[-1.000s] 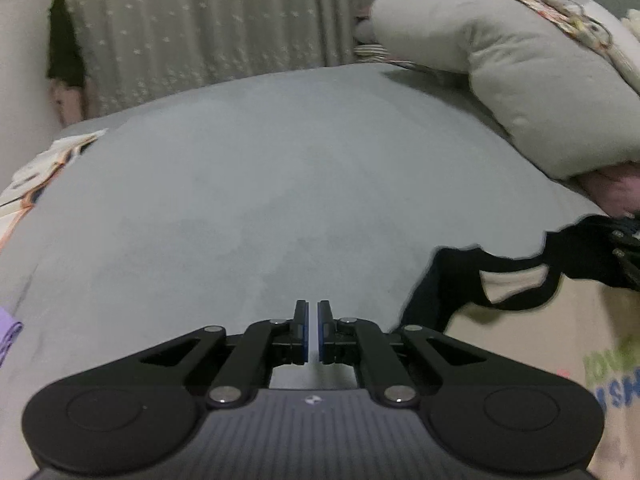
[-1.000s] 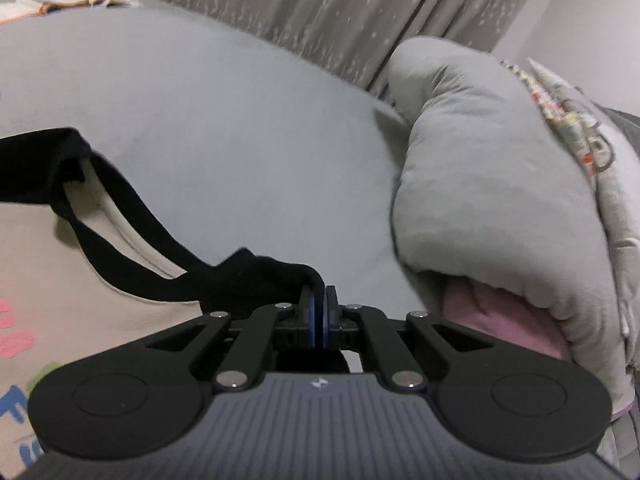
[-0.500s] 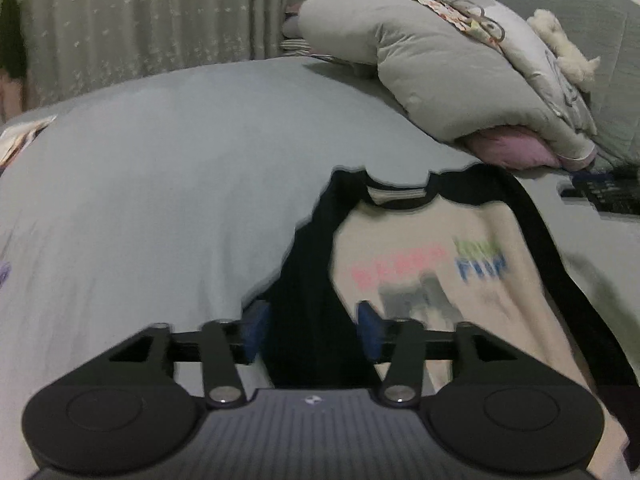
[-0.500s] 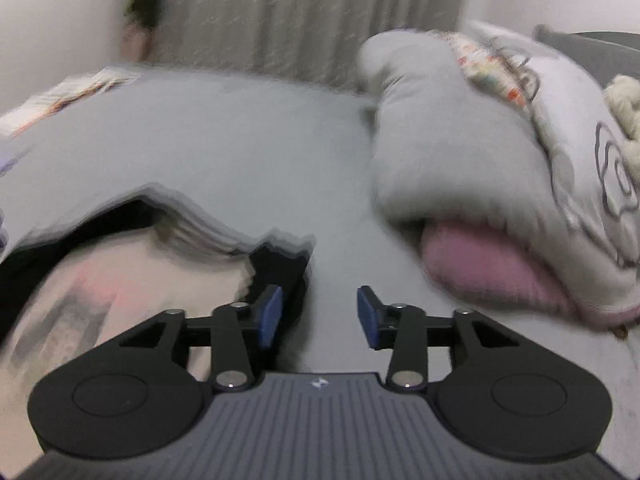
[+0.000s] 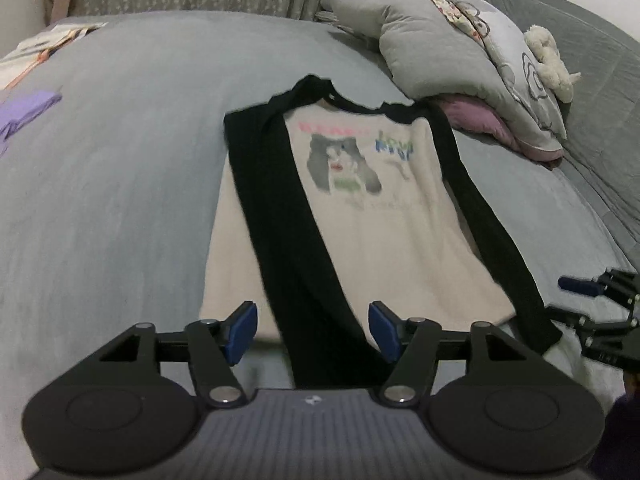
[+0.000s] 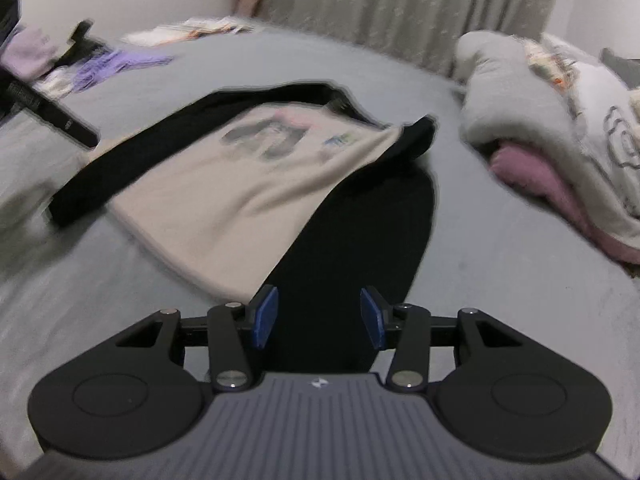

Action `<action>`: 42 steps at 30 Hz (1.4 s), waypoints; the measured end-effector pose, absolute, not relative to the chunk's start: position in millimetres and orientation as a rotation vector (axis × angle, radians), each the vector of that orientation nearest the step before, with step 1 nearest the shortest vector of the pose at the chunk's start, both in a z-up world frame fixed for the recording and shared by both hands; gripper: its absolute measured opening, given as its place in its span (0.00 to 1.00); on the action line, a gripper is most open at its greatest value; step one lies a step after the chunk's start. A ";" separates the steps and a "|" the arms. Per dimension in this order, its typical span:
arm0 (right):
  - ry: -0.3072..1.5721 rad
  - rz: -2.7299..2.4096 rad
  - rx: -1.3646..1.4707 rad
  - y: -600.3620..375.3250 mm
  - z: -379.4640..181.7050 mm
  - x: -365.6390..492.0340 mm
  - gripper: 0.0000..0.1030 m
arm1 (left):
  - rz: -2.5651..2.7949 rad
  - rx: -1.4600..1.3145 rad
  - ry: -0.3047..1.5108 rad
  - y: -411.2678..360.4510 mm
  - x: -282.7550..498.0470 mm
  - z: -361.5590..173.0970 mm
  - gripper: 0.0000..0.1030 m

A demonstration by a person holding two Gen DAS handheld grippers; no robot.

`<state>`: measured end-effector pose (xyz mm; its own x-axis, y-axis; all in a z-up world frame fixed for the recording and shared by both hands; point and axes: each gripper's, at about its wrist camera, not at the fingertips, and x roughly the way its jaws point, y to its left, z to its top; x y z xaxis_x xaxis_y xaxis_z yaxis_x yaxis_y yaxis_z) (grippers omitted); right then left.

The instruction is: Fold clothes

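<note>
In the left wrist view, a purple garment point(image 5: 28, 106) lies at nine o'clock near the bed's edge, with a pale printed cloth point(image 5: 44, 46) beyond it at ten o'clock. The grey bed point(image 5: 132, 168) fills the middle. The left claw point(image 5: 312, 332) sits at six o'clock with its blue pads point(image 5: 240, 330) spreading wider at this moment; a black sleeve point(image 5: 304, 272) of the shirt runs down between them, and the pads do not press on it. The shirt point(image 5: 360, 216) lies flat on the bed, straight ahead of the claw toward twelve o'clock: cream body, black collar and sleeves, a blurred printed figure on the chest, collar at the far end and hem near the claw. The second black sleeve point(image 5: 492, 240) runs along its right edge toward four o'clock, where the right claw point(image 5: 592, 300) shows at the frame's edge. At two o'clock grey pillows point(image 5: 432, 48) are piled over something pink point(image 5: 472, 116), with a small plush toy point(image 5: 550, 60) on top.

In the right wrist view, the shirt point(image 6: 240, 188) stretches from nine o'clock to twelve o'clock, blurred. The right claw point(image 6: 318, 318) at six o'clock has its pads point(image 6: 264, 316) held apart, and a black sleeve point(image 6: 368, 232) lies between and ahead of them, unpinched. The pillows point(image 6: 520, 92) sit at two o'clock.
</note>
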<state>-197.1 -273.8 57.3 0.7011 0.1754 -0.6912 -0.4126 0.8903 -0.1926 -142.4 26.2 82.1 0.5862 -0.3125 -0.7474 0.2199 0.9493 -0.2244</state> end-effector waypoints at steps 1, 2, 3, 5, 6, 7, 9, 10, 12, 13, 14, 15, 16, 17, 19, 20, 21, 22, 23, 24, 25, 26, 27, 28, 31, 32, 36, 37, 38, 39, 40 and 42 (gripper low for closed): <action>0.730 0.349 -0.374 -270.0 54.0 -201.6 0.46 | -0.304 -0.123 0.899 25.2 -149.5 79.5 0.60; 0.734 0.360 -0.399 -265.8 50.4 -204.6 0.46 | -0.299 -0.125 0.907 22.9 -155.6 75.7 0.60; 0.738 0.371 -0.432 -259.6 45.6 -207.7 0.46 | -0.286 -0.116 0.917 19.4 -157.7 70.7 0.61; 0.742 0.375 -0.476 -248.8 38.3 -210.3 0.45 | -0.261 -0.099 0.938 12.5 -161.9 60.8 0.61; 0.742 0.380 -0.491 -244.2 36.1 -210.9 0.45 | -0.252 -0.094 0.945 10.0 -163.3 57.2 0.61; 0.743 0.384 -0.503 -239.0 34.3 -211.7 0.45 | -0.251 -0.099 0.949 9.8 -164.0 55.3 0.61; 0.743 0.395 -0.505 -233.5 35.5 -216.7 0.45 | -0.249 -0.127 0.962 12.0 -167.4 50.3 0.61; 0.741 0.402 -0.505 -231.2 36.5 -219.5 0.46 | -0.251 -0.146 0.966 13.3 -169.6 48.5 0.61; 0.727 0.382 -0.535 -227.8 36.0 -222.7 0.46 | -0.257 -0.171 0.972 14.1 -170.9 44.5 0.66; 0.722 0.342 -0.577 -225.3 32.2 -222.2 0.46 | -0.257 -0.183 0.984 13.2 -168.3 40.2 0.67; 0.721 0.303 -0.614 -224.4 26.7 -219.3 0.45 | -0.254 -0.194 0.993 12.5 -165.7 36.5 0.67; 0.720 0.278 -0.631 -225.2 22.9 -217.3 0.41 | -0.247 -0.205 0.994 12.0 -163.5 33.9 0.67; 0.726 0.258 -0.619 -228.4 20.9 -214.4 0.16 | -0.239 -0.210 0.989 10.7 -161.5 31.9 0.67; 0.726 0.243 -0.584 -234.0 22.8 -211.9 0.09 | -0.231 -0.198 0.977 8.1 -160.4 31.5 0.56; 0.712 0.224 -0.499 -247.0 31.7 -209.4 0.09 | -0.222 -0.180 0.972 5.0 -159.8 32.1 0.12; 0.702 0.219 -0.465 -252.3 36.3 -208.9 0.09 | -0.240 -0.208 0.975 7.6 -158.6 33.9 0.06; 0.682 0.210 -0.420 -260.5 45.6 -208.0 0.09 | -0.270 -0.271 0.973 14.2 -157.1 37.8 0.06; 0.662 0.198 -0.364 -271.0 56.8 -205.3 0.09 | -0.275 -0.297 0.963 18.0 -156.1 42.0 0.05; 0.645 0.186 -0.309 -281.3 67.2 -201.7 0.09 | -0.274 -0.315 0.948 21.7 -154.4 47.2 0.05; 0.628 0.172 -0.220 -298.8 81.9 -194.6 0.09 | -0.273 -0.341 0.927 26.8 -151.6 54.5 0.05; 0.610 0.153 -0.124 -320.0 97.6 -185.1 0.09 | -0.270 -0.359 0.914 29.5 -149.5 58.9 0.05; 0.598 0.138 -0.069 -333.7 106.4 -178.6 0.09 | -0.263 -0.401 0.884 38.3 -143.7 68.7 0.05; 0.582 0.110 0.004 -354.8 118.2 -168.2 0.09 | -0.257 -0.432 0.865 44.7 -138.9 75.3 0.05; 0.562 0.077 0.070 -376.7 128.0 -158.0 0.09 | -0.246 -0.473 0.839 54.5 -131.2 83.9 0.05; 0.511 -0.012 0.203 -428.2 143.8 -136.4 0.10 | -0.201 -0.563 0.787 83.4 -111.6 102.0 0.05; 0.499 -0.035 0.248 -445.0 146.4 -129.3 0.10 | -0.181 -0.616 0.760 101.6 -101.4 110.7 0.05; 0.460 -0.137 0.463 -527.9 146.0 -96.6 0.10 | -0.101 -0.805 0.638 165.0 -70.0 140.7 0.05; 0.443 -0.171 0.514 -546.8 144.6 -90.8 0.10 | -0.089 -0.818 0.621 171.7 -66.8 143.7 0.05; 0.426 -0.204 0.564 -565.8 143.2 -85.0 0.10 | -0.059 -0.846 0.580 185.6 -58.8 150.4 0.05; 0.411 -0.236 0.612 -583.3 140.6 -79.6 0.10 | -0.027 -0.871 0.542 199.3 -50.2 156.4 0.05; 0.402 -0.263 0.641 -597.9 137.9 -74.0 0.10 | 0.017 -0.884 0.513 212.7 -37.9 160.7 0.05; 0.395 -0.310 0.668 -621.8 132.5 -60.4 0.10 | 0.111 -0.872 0.475 237.2 -5.4 167.3 0.05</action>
<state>-60.4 -621.8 132.5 0.8812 -0.1507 -0.4481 0.3994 0.7445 0.5350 -5.4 237.2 167.3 0.8904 -0.0973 -0.4446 -0.2839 0.6448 -0.7097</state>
